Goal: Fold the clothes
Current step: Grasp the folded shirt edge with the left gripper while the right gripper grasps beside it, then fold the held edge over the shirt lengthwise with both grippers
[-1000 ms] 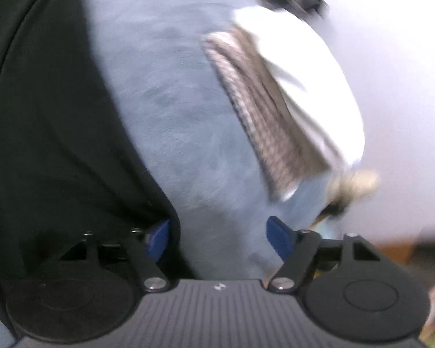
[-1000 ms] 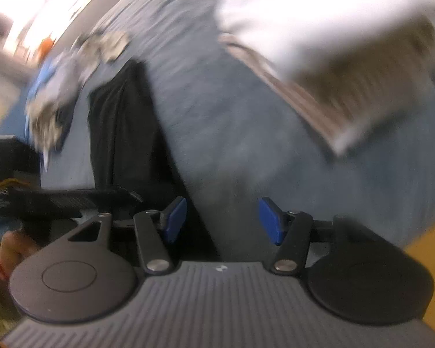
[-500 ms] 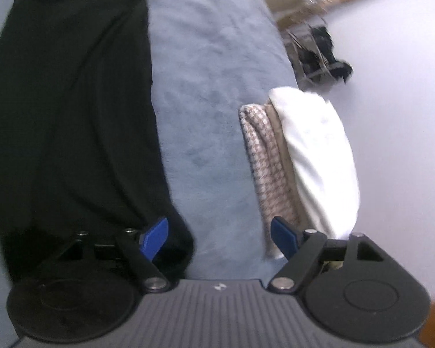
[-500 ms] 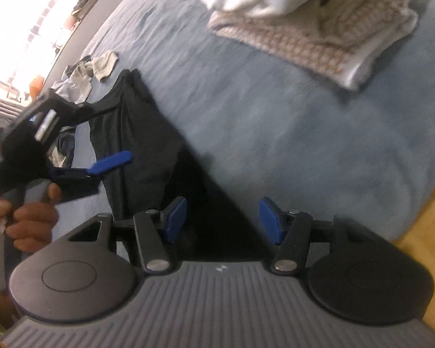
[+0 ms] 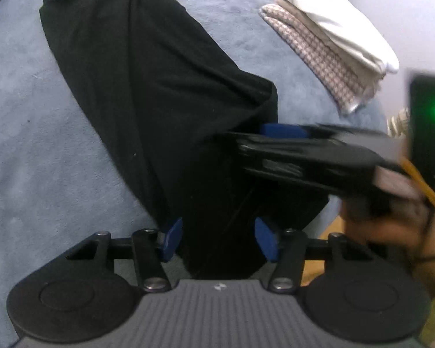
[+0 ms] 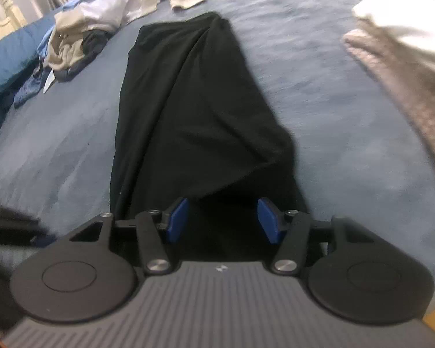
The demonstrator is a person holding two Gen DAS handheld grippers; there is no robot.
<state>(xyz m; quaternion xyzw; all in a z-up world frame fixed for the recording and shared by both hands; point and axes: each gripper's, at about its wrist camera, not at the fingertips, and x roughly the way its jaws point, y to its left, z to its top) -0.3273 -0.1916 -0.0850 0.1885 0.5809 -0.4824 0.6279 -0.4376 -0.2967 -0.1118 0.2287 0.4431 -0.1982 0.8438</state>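
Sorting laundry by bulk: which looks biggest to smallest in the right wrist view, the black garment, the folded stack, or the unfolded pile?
1. black garment
2. folded stack, cut off by the frame's edge, so unsure
3. unfolded pile, farther away, so it may only look smallest

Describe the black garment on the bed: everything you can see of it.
The black garment is a long, narrow piece of soft, matte, thin-looking fabric, lying lengthwise on the blue bedspread, narrower at its far end, with lengthwise folds and creases. Its near end spreads wider and bunches toward the bed's edge. What garment it is cannot be told. Both claws hang over the near end, the left claw closing, the right claw closing; neither visibly pinches it.
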